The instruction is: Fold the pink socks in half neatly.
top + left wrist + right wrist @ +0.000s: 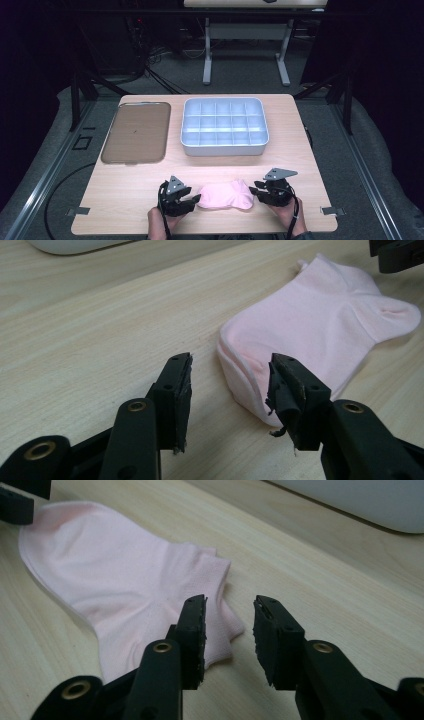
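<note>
Overhead view; claw views sharing sock (225,195)

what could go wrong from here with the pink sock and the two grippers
Both jaws stand open with nothing pinched. The left gripper sits at the toe edge of the flat pink fabric sock; closing there may catch only one layer. The right gripper has the sock's cuff beside one jaw, not between them, so a close could miss and drag it across the wooden table.

Left gripper (230,390): jaws parted above the wooden table (100,315), nothing clamped. Pink ankle sock (310,330) lies flat; its near end sits by the right-hand jaw. Other gripper (397,255) at the sock's far end.
</note>
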{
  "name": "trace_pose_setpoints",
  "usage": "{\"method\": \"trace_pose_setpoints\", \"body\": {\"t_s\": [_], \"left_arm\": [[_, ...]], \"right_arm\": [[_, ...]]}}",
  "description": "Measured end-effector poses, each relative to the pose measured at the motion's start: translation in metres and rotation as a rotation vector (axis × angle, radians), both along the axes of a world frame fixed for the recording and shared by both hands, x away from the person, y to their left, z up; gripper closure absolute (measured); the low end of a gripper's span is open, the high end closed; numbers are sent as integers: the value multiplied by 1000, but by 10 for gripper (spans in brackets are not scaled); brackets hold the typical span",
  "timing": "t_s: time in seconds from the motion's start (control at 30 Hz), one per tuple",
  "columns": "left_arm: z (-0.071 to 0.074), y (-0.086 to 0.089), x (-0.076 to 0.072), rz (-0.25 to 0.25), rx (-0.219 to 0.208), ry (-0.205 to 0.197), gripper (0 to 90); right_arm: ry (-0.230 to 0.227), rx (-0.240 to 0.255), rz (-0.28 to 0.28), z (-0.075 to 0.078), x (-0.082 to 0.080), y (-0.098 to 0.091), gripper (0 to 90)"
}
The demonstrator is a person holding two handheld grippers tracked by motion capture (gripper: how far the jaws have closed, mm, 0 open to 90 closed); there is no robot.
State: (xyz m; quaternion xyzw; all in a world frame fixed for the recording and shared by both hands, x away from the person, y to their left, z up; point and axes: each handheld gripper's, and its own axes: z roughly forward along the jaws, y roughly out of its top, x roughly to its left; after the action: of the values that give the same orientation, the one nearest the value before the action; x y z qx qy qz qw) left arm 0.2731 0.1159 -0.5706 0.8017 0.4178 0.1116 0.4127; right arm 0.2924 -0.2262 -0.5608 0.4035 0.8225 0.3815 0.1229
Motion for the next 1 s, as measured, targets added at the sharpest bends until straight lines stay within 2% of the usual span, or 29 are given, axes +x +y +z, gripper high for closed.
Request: {"method": "trace_pose_setpoints", "body": {"t_s": [0.1, 0.27, 0.37, 0.6, 0.67, 0.7, 0.73, 0.9, 1.0], "left_arm": [[-1, 0, 2, 2, 2, 2, 506], [-5, -3, 6, 2, -1, 21, 506], [-7, -5, 6, -6, 4, 26, 513], [-8, -7, 7, -16, 13, 22, 593], [-10, -7, 8, -14, 14, 23, 617], [-10, -7, 8, -17, 18, 22, 627], [-11, -8, 8, -24, 22, 27, 639], [-12, -10, 7, -37, 47, 11, 667], [-13, -11, 5, -42, 38, 10, 708]], "right_arm": [[18, 3, -21, 2, 0, -2, 643], [69, -34, -47, -3, 1, 0, 661], [73, -30, -40, -6, 2, 2, 656], [89, -13, -46, -6, 10, 5, 654], [95, -25, -38, -7, 12, 7, 660], [86, -22, -39, -9, 13, 8, 665], [99, -29, -33, -9, 13, 8, 670], [133, -6, -37, -12, 11, 8, 709], [141, 0, -31, -12, 11, 8, 741]]}}
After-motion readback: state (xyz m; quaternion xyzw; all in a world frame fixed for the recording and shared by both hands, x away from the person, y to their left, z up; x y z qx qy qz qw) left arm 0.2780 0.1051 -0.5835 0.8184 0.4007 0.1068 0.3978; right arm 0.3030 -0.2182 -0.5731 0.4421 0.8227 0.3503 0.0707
